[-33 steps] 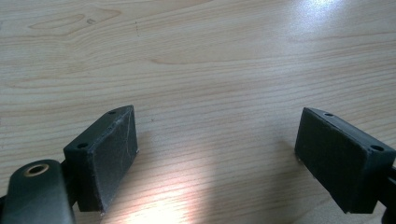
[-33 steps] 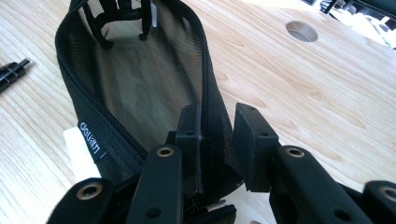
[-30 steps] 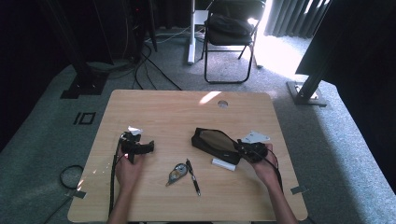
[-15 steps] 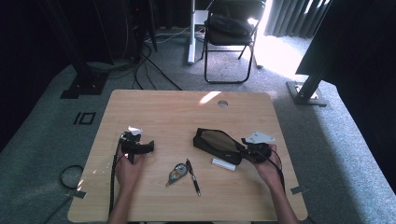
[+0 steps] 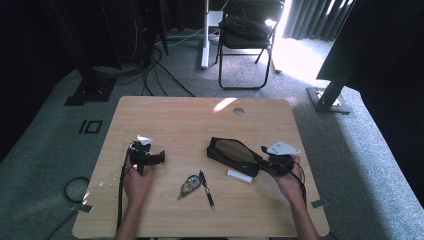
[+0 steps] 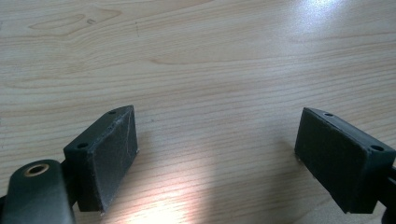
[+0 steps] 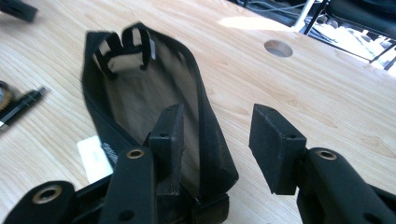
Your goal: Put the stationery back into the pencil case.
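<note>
A black mesh pouch (image 5: 232, 152) lies flat right of the table's middle, its mouth toward my right gripper (image 5: 263, 161). In the right gripper view the pouch (image 7: 154, 79) stretches away from the jaws. My right gripper (image 7: 217, 126) is open and its jaws have just been opening. The pouch's near edge lies loose between them, and neither pad presses on it. My left gripper (image 5: 159, 157) rests at the table's left. In its own view my left gripper (image 6: 215, 135) stands open over bare wood.
A small white block (image 5: 240, 176) lies just in front of the pouch. A black pen (image 5: 206, 189) and a correction-tape dispenser (image 5: 189, 186) lie near the table's (image 5: 190, 120) front middle. A cable hole (image 5: 238, 111) sits at the back. A chair (image 5: 245, 30) stands beyond.
The right hand has edged slightly to the right at the pouch's end, and the pouch has shifted with it. The left hand and gripper have stayed put.
</note>
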A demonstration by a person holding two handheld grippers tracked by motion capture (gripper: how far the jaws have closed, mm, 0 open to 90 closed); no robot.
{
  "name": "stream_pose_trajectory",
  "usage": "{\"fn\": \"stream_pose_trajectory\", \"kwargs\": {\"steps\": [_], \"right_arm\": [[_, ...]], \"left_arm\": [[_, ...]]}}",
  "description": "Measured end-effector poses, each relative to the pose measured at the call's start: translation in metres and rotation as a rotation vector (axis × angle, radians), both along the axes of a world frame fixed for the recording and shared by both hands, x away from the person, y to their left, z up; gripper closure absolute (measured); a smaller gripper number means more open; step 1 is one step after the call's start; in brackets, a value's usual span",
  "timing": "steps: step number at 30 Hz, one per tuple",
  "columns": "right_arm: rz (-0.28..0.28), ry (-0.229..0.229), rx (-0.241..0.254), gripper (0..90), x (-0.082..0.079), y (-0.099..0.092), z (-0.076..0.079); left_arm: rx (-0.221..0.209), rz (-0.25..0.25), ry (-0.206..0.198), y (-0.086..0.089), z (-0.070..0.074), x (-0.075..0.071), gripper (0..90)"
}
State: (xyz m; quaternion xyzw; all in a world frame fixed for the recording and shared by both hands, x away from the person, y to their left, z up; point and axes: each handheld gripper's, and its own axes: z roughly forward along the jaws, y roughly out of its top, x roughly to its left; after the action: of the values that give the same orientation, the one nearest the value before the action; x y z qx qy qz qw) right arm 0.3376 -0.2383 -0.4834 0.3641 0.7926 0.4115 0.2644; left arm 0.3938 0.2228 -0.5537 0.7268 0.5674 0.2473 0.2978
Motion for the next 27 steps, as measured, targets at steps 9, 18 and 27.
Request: {"fn": "stream_pose_trajectory", "kwargs": {"steps": [9,18,27], "right_arm": [[0.042,-0.037,0.013,53.8,-0.019,0.008,0.010],[0.092,-0.047,0.010,54.9,-0.034,0.018,0.011],[0.115,-0.031,0.002,55.3,-0.038,0.023,0.007]], "left_arm": [[0.000,0.000,0.000,0.000,0.000,0.000,13.4],[0.000,0.000,0.000,0.000,0.000,0.000,13.4],[0.000,0.000,0.000,0.000,0.000,0.000,13.4]]}}
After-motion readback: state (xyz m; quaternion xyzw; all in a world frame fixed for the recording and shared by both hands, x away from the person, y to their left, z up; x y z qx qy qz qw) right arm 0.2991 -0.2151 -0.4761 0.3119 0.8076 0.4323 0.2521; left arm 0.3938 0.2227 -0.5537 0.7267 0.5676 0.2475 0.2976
